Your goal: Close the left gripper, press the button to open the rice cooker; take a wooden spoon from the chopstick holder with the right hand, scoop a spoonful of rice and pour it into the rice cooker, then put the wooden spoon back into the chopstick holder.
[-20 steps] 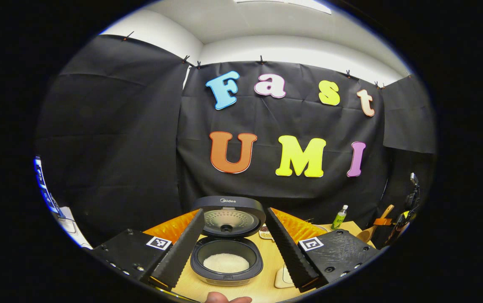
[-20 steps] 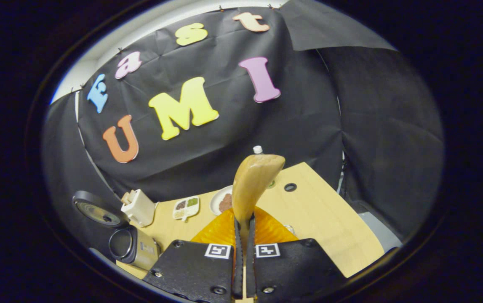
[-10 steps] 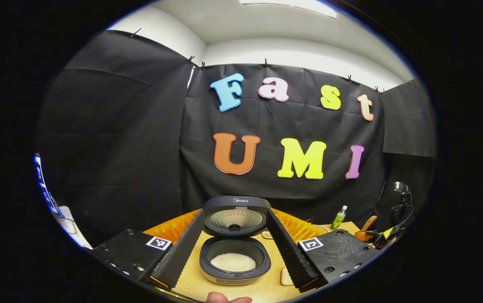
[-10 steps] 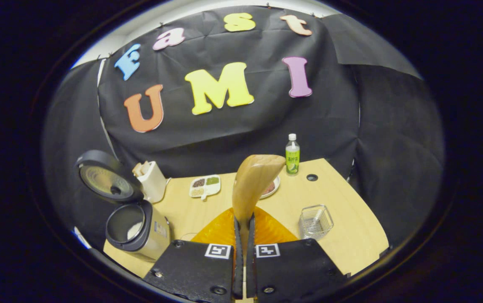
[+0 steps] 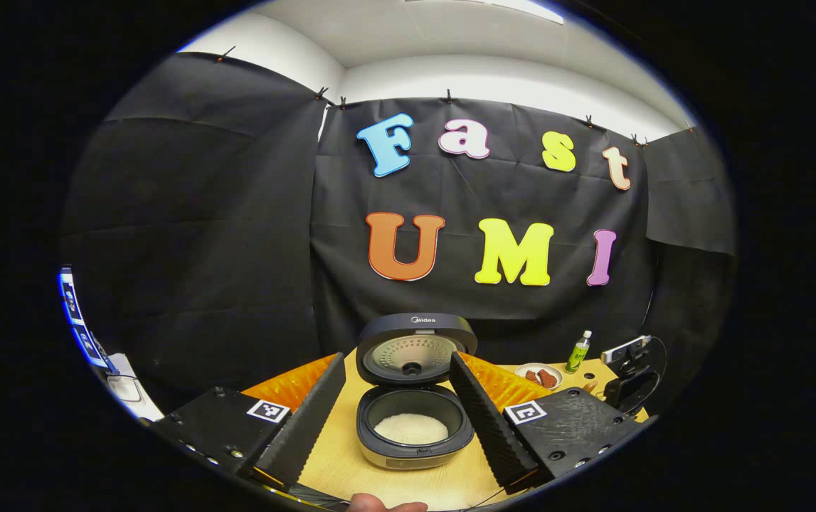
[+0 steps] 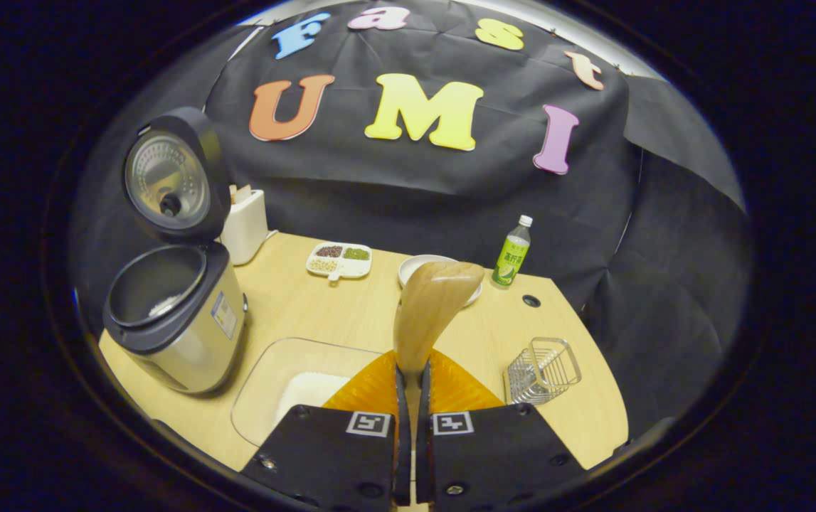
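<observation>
Fingers of right gripper [image 6: 412,398] clamp wooden spoon [image 6: 430,309] above table; left gripper [image 5: 400,419] gapes before open rice cooker [image 5: 413,398]. Next, probably: dip into rice tray [image 6: 287,387].

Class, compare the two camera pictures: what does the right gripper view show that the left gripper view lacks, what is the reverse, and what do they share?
Right gripper view: the right tongs shut on the wooden spoon, a glass dish of rice, a wire basket, a divided dish and the chopstick holder beside the rice cooker.
Left gripper view: the left tongs open, framing the cooker, and a fingertip at the bottom edge.
Shared: the open rice cooker, the green bottle, a white plate and the wooden table.
</observation>
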Demonstrator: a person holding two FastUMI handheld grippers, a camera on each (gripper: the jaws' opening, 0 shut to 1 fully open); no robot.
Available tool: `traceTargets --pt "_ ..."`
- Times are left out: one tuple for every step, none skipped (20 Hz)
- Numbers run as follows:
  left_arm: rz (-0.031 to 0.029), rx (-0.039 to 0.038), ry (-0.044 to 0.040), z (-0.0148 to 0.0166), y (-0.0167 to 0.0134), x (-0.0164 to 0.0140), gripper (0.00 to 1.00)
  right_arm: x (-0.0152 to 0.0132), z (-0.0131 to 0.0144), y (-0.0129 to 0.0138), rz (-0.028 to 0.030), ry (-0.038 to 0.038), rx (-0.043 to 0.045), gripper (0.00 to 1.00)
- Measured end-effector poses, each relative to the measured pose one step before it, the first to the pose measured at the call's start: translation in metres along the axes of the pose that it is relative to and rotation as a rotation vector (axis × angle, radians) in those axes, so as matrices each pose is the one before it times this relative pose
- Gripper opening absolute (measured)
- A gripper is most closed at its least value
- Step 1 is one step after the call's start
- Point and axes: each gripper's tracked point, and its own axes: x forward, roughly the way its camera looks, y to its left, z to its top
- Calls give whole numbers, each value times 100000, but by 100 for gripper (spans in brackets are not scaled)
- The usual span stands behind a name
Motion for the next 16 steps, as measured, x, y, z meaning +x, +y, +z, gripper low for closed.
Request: traceTargets --pt "604 156 701 -33 210 -42 95 276 -258 362 -593 -313 -2429 8" --pt "493 111 641 -141 79 -101 95 258 -189 223 -1220 -287 -2557 8" --pt "420 245 313 -32 155 -349 95 341 -228 -68 -2182 -840 -2771 8" --pt "468 288 574 -61 73 -177 95 278 -169 -121 -2811 -594 -3363 8" --pt "533 164 662 -25 78 -98 95 315 -360 124 -1648 107 -3044 8" --pt "378 -175 690 -52 79 -119 95 365 -593 506 394 1210 -690 8" --pt "275 -224 414 -4 -77 -113 95 396 -691 325 218 2114 898 8" --pt "411 79 402 2 16 -84 95 21 63 289 55 152 1787 8" --pt "542 281 263 -3 93 -21 95 12 219 144 467 140 1344 8" --pt "686 226 482 -238 128 -148 95 -95 -17 498 1807 213 2308 10" --pt "735 310 736 -211 -4 42 95 -59 -215 708 2311 614 2934 8" --pt "152 273 503 -78 -25 -148 95 -135 -117 547 1999 930 2748 8" --pt "170 259 -183 80 -36 -189 95 -105 -123 332 1978 1082 2885 8" --pt "158 150 -305 110 -88 -72 95 -47 -31 443 2026 1232 2978 8" --pt "180 133 189 -31 -40 -32 95 29 -65 455 2374 1309 3331 8" --pt "439 231 632 -324 116 -140 95 -62 -82 343 2114 1435 3447 8"
